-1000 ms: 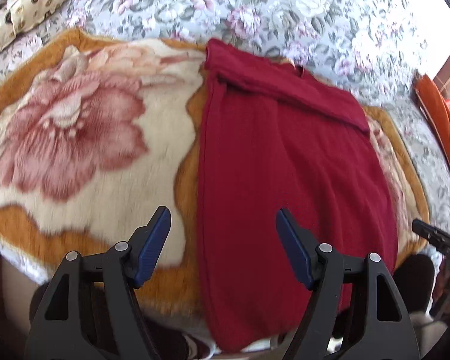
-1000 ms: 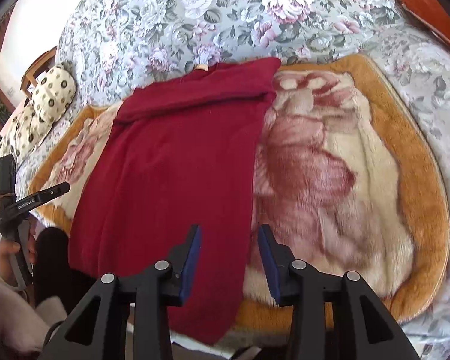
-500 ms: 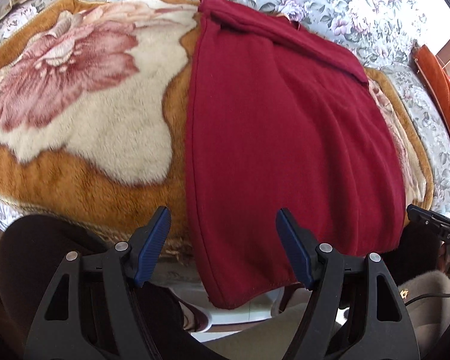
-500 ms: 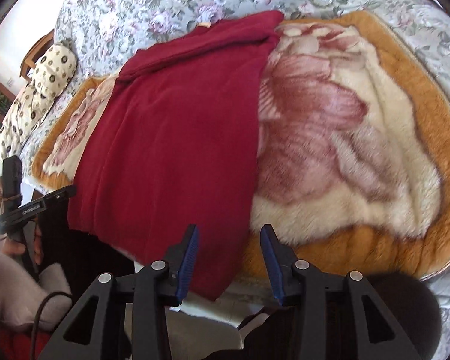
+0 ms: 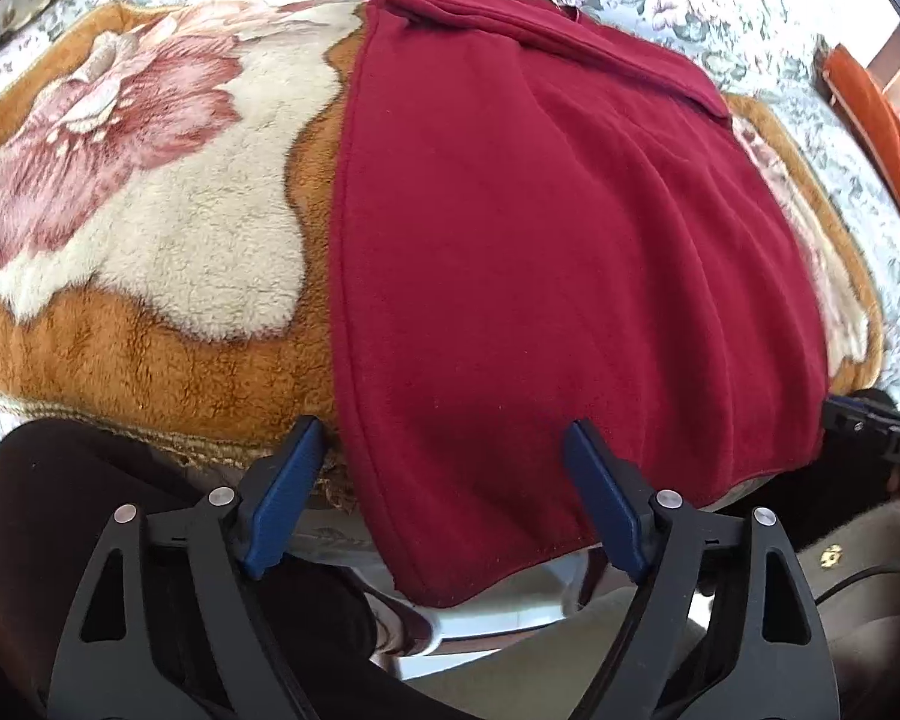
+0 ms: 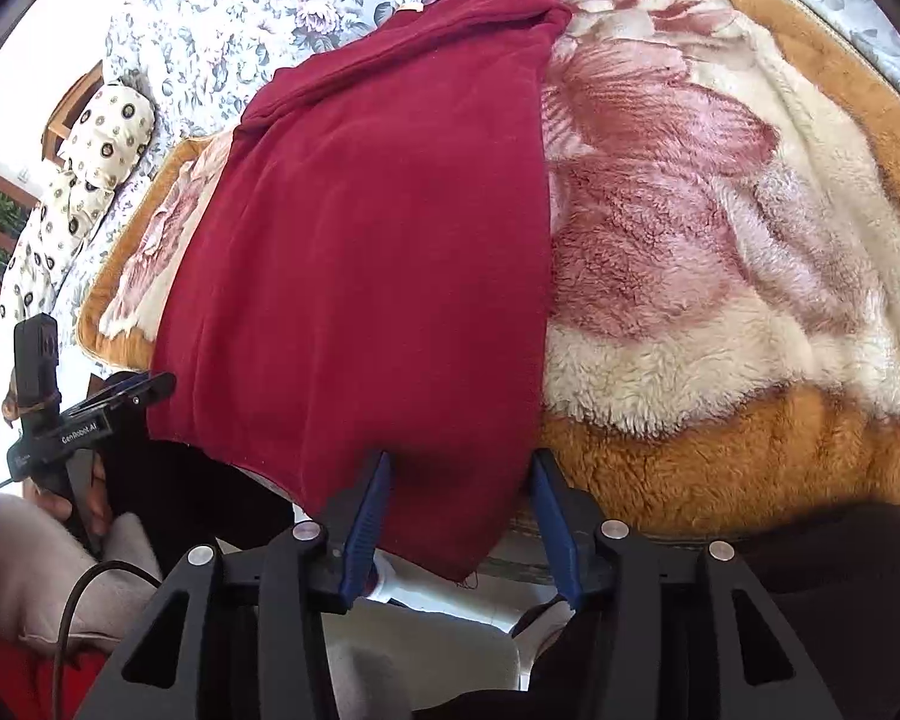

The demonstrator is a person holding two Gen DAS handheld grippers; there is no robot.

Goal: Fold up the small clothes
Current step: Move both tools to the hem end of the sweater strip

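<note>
A dark red garment (image 5: 540, 228) lies flat on a plush blanket, its top part folded over at the far end and its near hem hanging over the bed edge. My left gripper (image 5: 447, 450) is at the hem's left corner. Its jaws are opening, and the cloth lies between the blue pads (image 5: 288, 492) without being pinched. In the right wrist view the same garment (image 6: 360, 240) fills the middle. My right gripper (image 6: 462, 474) straddles the hem's right corner, its jaws also opening and clear of the cloth. Each view shows the other gripper: the left gripper (image 6: 90, 408) and the right gripper (image 5: 870, 426).
The plush blanket (image 5: 150, 240), tan-edged with large pink flowers, lies on a floral bedspread (image 6: 240, 18). A spotted pillow (image 6: 90, 168) lies at the bed's far left. An orange cushion (image 5: 870, 114) is at the right. The person's dark-trousered legs (image 5: 60, 540) are below the bed edge.
Both grippers have dropped toward the near hem, which now lies between their fingers. Both pairs of jaws stand wider than before. The garment has not moved.
</note>
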